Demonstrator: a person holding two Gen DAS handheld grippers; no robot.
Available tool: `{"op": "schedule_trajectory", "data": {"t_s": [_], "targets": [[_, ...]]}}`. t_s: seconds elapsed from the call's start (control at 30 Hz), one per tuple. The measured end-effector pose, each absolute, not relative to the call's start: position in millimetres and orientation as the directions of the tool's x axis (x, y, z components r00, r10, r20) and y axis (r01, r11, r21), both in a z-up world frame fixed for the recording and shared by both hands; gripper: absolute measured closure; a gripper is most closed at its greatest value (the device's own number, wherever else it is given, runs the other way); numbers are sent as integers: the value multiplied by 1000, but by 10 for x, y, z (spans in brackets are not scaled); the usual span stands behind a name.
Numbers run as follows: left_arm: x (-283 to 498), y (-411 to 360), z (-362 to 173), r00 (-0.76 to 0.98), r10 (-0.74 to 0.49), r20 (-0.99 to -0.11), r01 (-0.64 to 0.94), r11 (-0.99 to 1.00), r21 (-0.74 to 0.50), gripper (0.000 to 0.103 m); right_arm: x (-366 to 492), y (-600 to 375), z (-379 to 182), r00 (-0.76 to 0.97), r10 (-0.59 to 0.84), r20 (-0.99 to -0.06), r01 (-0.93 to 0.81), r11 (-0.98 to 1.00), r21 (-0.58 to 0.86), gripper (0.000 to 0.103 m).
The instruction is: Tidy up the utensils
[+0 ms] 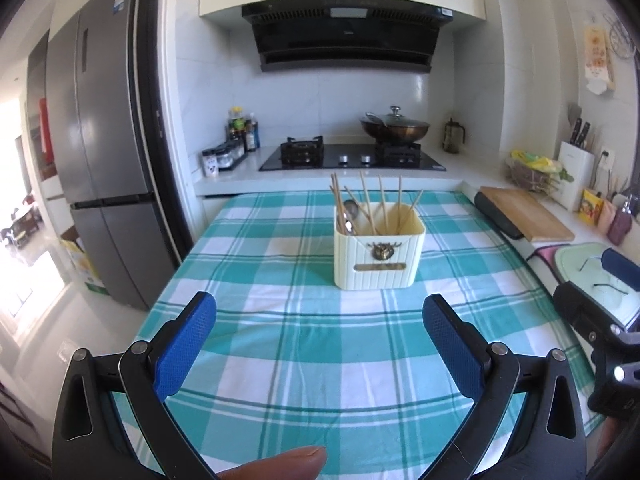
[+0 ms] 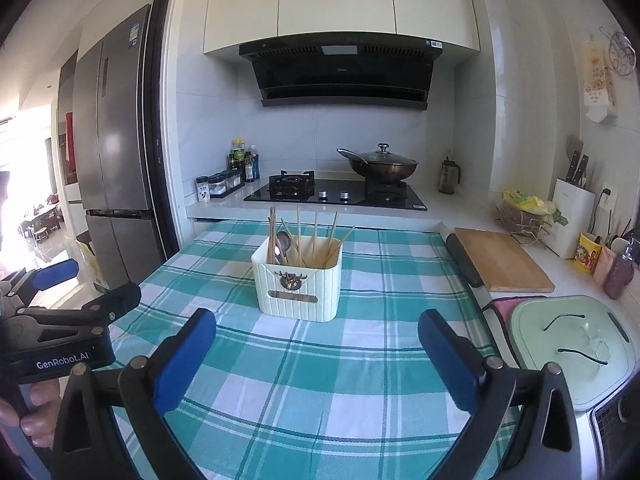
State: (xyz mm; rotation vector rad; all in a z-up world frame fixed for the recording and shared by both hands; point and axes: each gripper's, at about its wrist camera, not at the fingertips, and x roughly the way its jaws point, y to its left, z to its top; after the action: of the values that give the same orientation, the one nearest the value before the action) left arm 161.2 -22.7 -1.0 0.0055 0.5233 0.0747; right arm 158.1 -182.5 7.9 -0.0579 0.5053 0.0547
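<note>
A cream ribbed utensil holder [image 1: 379, 256] stands on the teal checked tablecloth [image 1: 280, 340]; it also shows in the right wrist view [image 2: 298, 284]. Several wooden chopsticks [image 1: 382, 204] and metal spoons [image 1: 350, 214] stand in it, seen too in the right wrist view as chopsticks [image 2: 316, 236] and spoons [image 2: 283, 245]. My left gripper [image 1: 320, 312] is open and empty, well short of the holder. My right gripper [image 2: 318, 328] is open and empty, just in front of the holder. Each gripper shows at the edge of the other's view.
Behind the table is a counter with a gas hob [image 2: 336, 194], a lidded wok [image 2: 380, 166] and condiment bottles [image 2: 242, 160]. To the right lie a wooden cutting board [image 2: 500, 260], a pale green lid [image 2: 572, 340] and a knife block [image 2: 572, 216]. A fridge [image 2: 116, 128] stands left.
</note>
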Motion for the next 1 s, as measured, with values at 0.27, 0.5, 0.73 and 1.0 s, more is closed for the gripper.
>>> {"op": "schedule_trajectory", "data": {"t_s": [0.27,0.5,0.73,1.0], "targets": [[1605,-220,0,858,72,-509,-69,997,25,0,1481,-1727,121,880,45,-473,-87,994,-67,0],[1589,-194,0,857,78,-510,-75,997,26,0,1450,-1669,133,883,42,-468,-91,993,-81,0],[1605,-176,-21,852,74,-518,-76,997,18,0,1444,-1637,125,884,41,-467,-93,992,-91,0],[1624,-182,-35,848,77,-525,-80,997,17,0,1443,-1644,120,882,40,-469,-95,991,-95,0]]}}
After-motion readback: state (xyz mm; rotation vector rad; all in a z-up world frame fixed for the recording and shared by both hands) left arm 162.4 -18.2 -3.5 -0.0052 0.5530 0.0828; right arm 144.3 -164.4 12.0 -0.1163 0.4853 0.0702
